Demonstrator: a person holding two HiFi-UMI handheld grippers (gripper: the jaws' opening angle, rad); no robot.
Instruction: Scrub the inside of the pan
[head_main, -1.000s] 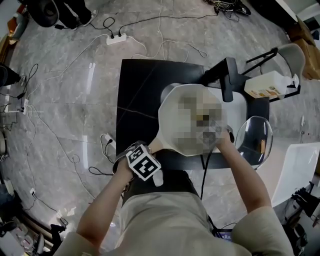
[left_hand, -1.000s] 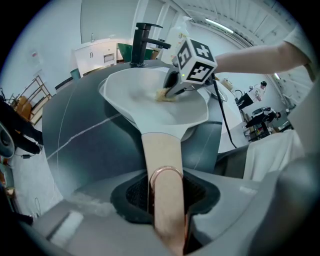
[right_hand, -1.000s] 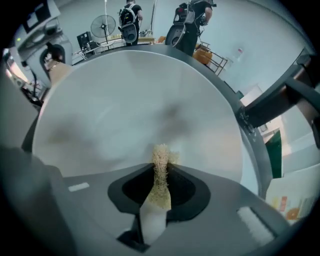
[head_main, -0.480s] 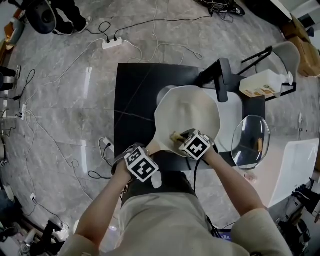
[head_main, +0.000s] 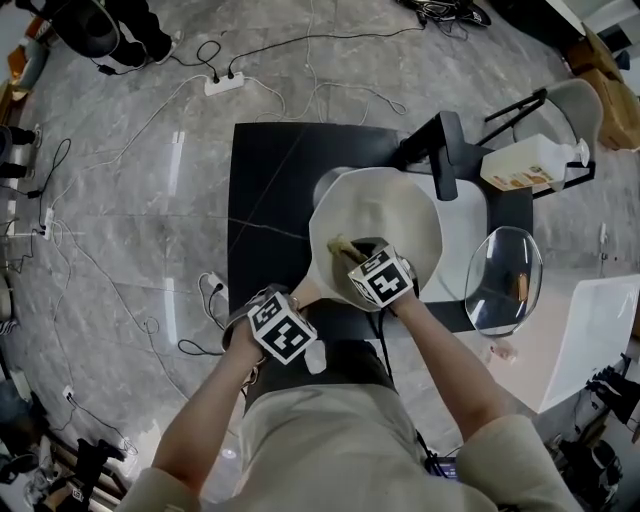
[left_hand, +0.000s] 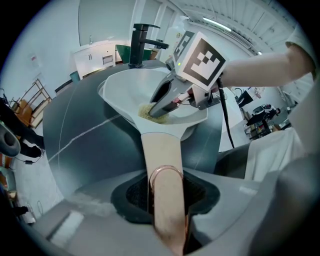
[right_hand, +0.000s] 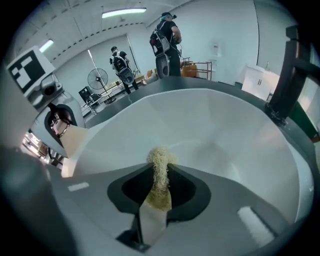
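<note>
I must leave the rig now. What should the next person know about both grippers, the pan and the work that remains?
Left gripper: jaws shut on the pan handle, holding the pan over the black counter.
Right gripper: jaws shut on the yellow scrubber, whose tip is on the pan's inside, near the handle.
Done: scrubbing is under way; how much is done I cannot tell.
Left: scrub the rest of the inside.

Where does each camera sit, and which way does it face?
Head view: on the person's head, looking steeply down at the white round pan; both forearms show.
Left gripper view: on the left gripper, looking along jaws shut on the pan's beige handle.
Right gripper view: on the right gripper, facing into the pan, jaws shut on a tan fibrous scrubber.
All three share the pan and scrubber.
</note>
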